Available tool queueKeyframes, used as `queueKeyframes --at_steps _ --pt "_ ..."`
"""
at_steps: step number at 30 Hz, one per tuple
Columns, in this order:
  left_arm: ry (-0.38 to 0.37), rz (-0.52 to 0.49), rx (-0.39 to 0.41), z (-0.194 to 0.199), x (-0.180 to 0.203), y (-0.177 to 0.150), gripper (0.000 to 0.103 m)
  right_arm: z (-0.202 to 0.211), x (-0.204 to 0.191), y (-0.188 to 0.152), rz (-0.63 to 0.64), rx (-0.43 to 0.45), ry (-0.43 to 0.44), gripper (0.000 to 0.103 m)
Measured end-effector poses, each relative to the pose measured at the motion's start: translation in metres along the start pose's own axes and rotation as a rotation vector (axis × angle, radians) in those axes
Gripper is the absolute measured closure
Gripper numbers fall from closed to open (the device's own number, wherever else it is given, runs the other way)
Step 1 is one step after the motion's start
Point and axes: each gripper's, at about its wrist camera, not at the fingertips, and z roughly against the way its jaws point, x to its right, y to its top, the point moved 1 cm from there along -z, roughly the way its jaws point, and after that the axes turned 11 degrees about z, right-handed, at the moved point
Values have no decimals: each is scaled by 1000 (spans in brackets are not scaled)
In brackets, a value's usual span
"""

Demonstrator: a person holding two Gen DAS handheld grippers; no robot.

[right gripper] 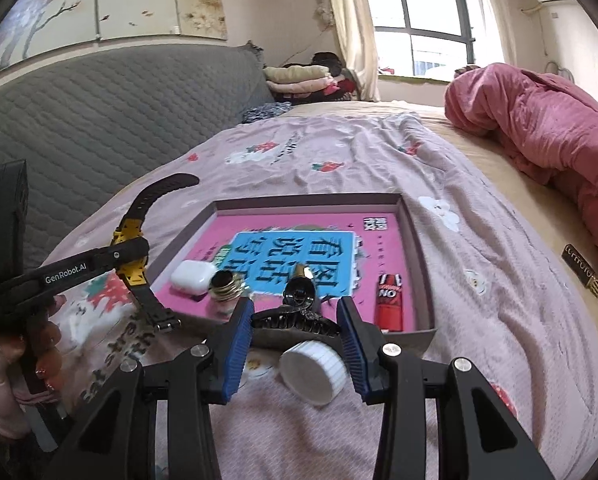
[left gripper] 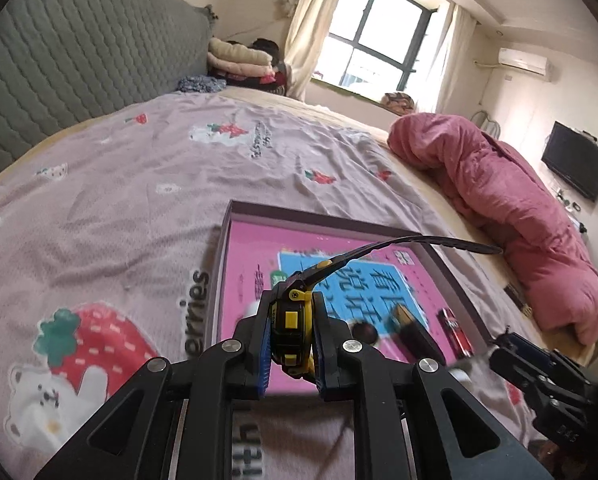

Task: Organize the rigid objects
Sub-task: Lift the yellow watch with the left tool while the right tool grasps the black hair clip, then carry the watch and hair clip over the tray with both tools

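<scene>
My left gripper [left gripper: 291, 336] is shut on a black and yellow wristwatch [left gripper: 293, 330], held above the near-left edge of a shallow box [left gripper: 219, 280] with a pink book cover inside. The watch also shows in the right wrist view [right gripper: 133, 256], gripped by the left gripper [right gripper: 127, 258]. My right gripper [right gripper: 295, 344] is open, its fingers either side of a white ribbed cap [right gripper: 313, 372] and a black hair claw [right gripper: 295, 320] on the bedspread. Inside the box lie a white earbud case [right gripper: 193, 276], a small bottle [right gripper: 225, 290], a red lighter [right gripper: 389, 300] and a dark gold-tipped object [right gripper: 301, 288].
The box sits on a pink strawberry-print bedspread [left gripper: 119, 208]. A rolled pink quilt [right gripper: 539, 128] lies at the right. A grey quilted headboard [right gripper: 99, 108] stands at the left, folded clothes [right gripper: 307, 78] at the far end. A small dark object [right gripper: 583, 276] lies by the quilt.
</scene>
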Motion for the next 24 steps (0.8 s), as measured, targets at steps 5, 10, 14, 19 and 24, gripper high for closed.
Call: queueKeyframes --at_steps 5,10,14,19,24 --pt "13 -49 28 -16 6 2 87 -9 5 2 -1 -9 -22 60" --pt "51 -67 -37 -38 3 -3 87 -21 3 2 22 -36 -45 60" --pt "87 -72 -81 -46 -3 -4 87 -32 3 3 32 -60 -66 60" --pt "102 -96 -105 -48 -6 -5 87 -46 5 6 25 -76 -89 60" --pt "111 -102 -109 -49 -7 -5 87 -58 3 9 49 -103 -123 60"
